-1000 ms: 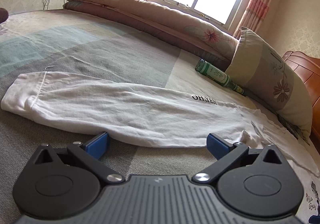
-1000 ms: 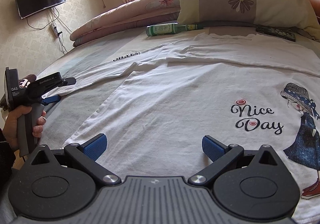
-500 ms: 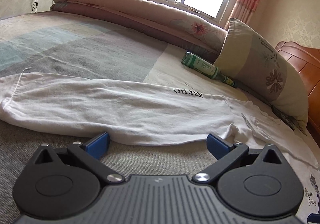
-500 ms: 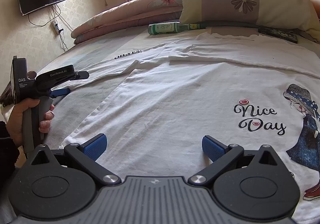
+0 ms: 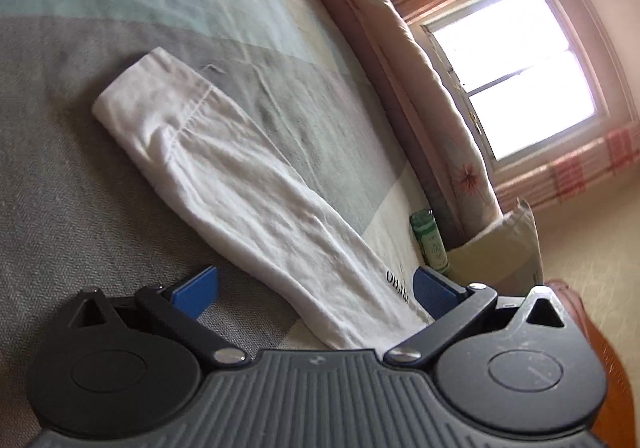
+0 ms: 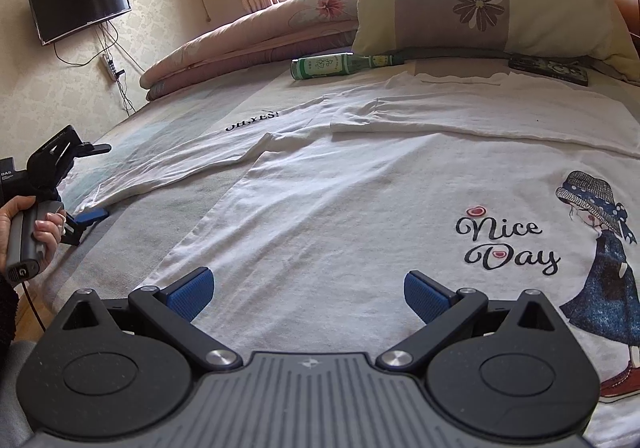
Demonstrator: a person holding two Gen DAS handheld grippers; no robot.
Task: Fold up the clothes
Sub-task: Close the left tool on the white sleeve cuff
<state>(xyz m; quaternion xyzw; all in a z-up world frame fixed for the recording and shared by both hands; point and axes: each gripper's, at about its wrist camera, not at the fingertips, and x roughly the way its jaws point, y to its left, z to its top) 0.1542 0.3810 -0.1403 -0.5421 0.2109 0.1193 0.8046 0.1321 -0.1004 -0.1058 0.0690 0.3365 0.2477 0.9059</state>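
Since half a second earlier, the left gripper had rolled sharply to one side, so its view showed the bed tilted and the window turned on a diagonal, and the sleeve now ran between its blue fingers rather than lying just ahead of them. That gripper stood wide open, gripping nothing, one finger over the grey bedspread and the other beside the black "OH,YES!" lettering on the sleeve. The sleeve's cuff pointed away toward the pale blue part of the bedspread.

The right gripper was also wide open and empty, held low over the body of the white long-sleeved shirt, which lay spread flat on the bed. A "Nice Day" print with a cartoon girl sat on the shirt to the right. At the left edge of this view, a hand held the left gripper's handle near the sleeve.

Farther off, a green bottle lay on its side beside a flowered pillow, with a rolled quilt beyond.
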